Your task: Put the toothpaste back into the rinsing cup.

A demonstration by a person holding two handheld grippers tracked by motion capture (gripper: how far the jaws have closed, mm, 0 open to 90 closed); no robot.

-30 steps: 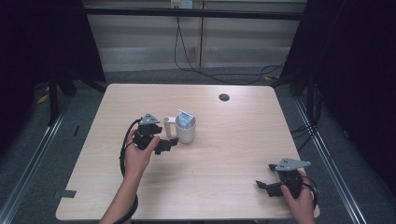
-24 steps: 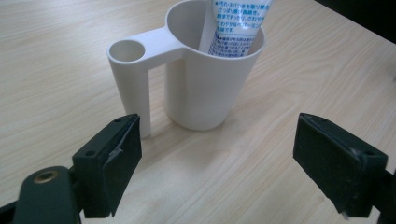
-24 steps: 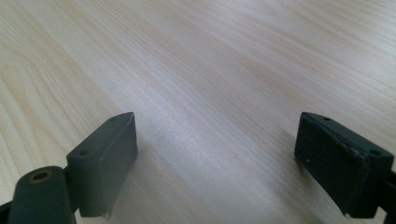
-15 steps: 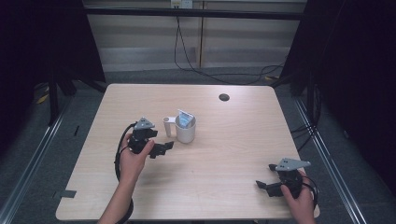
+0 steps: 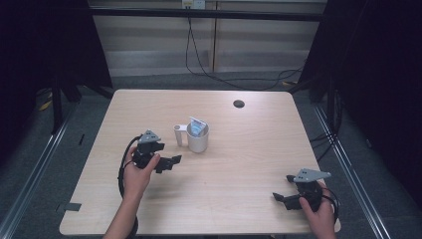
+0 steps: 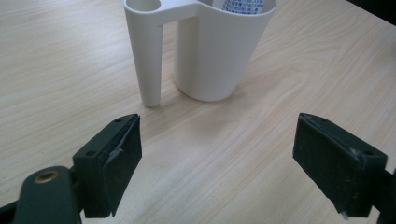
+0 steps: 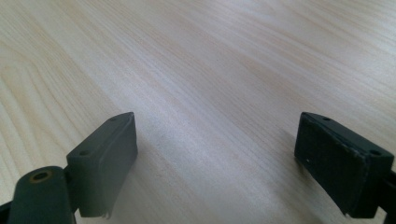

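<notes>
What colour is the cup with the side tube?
White cup, clearest in the left gripper view.

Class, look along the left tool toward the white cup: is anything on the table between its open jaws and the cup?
Nothing visible: bare table lies between the left tool and the white cup, which stands apart, untouched.

A white plastic cup with a side handle point(image 5: 197, 139) stands mid-table on the pale wooden table point(image 5: 249, 149). The left gripper point(image 5: 168, 163) sits near it, jaws apart. The right gripper point(image 5: 279, 198) rests well apart.
</notes>
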